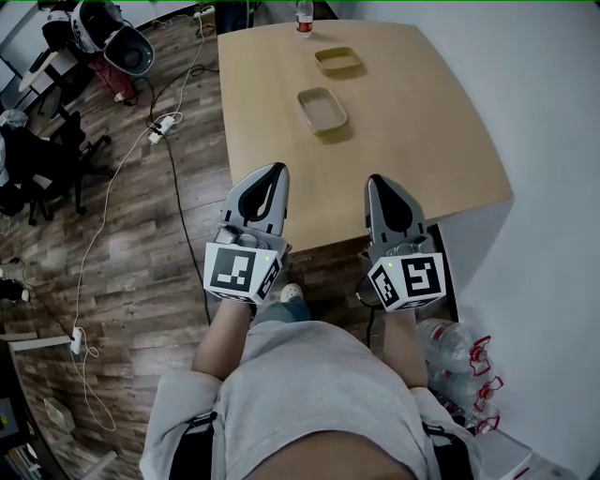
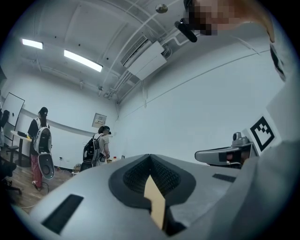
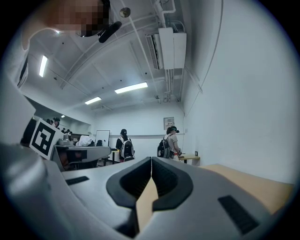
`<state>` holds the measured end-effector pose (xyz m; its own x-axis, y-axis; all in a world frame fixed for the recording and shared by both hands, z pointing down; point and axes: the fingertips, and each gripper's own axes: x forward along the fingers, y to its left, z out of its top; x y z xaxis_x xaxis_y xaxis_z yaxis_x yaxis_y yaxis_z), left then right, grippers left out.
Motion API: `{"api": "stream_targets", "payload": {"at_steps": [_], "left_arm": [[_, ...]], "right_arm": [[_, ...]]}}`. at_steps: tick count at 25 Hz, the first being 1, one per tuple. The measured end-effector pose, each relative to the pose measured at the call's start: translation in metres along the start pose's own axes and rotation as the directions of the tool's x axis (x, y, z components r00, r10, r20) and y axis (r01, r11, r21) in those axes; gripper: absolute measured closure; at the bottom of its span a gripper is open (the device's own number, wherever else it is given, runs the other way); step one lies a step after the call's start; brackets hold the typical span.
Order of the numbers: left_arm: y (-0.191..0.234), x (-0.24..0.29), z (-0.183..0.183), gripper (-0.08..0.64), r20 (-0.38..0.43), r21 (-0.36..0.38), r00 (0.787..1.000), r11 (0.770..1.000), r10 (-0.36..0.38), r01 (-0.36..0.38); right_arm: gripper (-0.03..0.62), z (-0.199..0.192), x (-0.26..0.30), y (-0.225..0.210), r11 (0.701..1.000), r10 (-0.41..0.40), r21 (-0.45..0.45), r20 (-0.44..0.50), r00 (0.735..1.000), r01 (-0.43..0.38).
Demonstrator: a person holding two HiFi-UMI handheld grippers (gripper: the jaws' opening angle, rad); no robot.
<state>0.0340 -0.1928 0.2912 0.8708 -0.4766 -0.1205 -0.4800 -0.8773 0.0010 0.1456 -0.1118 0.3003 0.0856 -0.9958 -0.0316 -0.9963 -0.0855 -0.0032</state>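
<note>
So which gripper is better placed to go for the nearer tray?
Left, but only narrowly. The left gripper and the right gripper are both shut and empty above the table, and the left tip looks slightly closer to the nearer tray.

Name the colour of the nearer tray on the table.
The tray is tan; head view.

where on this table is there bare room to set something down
The table is bare across its near half, between the near tray and the shut left claw and right claw, and down both sides of the trays. It is crowded at the far middle, round the far tray and the bottle.
</note>
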Motion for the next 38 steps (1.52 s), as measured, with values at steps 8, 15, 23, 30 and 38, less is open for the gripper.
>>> {"api": "stream_targets", "payload": {"at_steps": [8, 15, 23, 30, 38], "left_arm": [[0.018, 0.026, -0.005, 0.545, 0.003, -0.007, 0.999, 0.999, -0.040, 0.040], [0.026, 0.045, -0.011, 0.545, -0.003, -0.018, 0.999, 0.999, -0.044, 0.044], [0.043, 0.068, -0.013, 0.545, -0.005, -0.013, 1.000, 1.000, 0.014, -0.014], [0.054, 0.102, -0.013, 0.545, -0.006, -0.002, 0.996, 0.996, 0.089, -0.089], [0.061, 0.138, -0.012, 0.545, 0.003, -0.003, 0.985, 0.985, 0.174, -0.174]], "right_arm": [[0.581, -0.003, 0.024, -0.007, 0.999, -0.048, 0.004, -0.002, 0.999, 0.048], [0.581, -0.009, 0.040, -0.021, 0.998, -0.062, 0.008, -0.024, 0.998, 0.062], [0.581, -0.012, 0.071, -0.041, 0.999, -0.026, 0.018, -0.029, 0.999, 0.027], [0.581, -0.008, 0.109, -0.070, 0.999, 0.041, 0.019, -0.031, 0.999, -0.040], [0.581, -0.003, 0.148, -0.109, 0.994, 0.110, 0.012, -0.043, 0.993, -0.110]]}}
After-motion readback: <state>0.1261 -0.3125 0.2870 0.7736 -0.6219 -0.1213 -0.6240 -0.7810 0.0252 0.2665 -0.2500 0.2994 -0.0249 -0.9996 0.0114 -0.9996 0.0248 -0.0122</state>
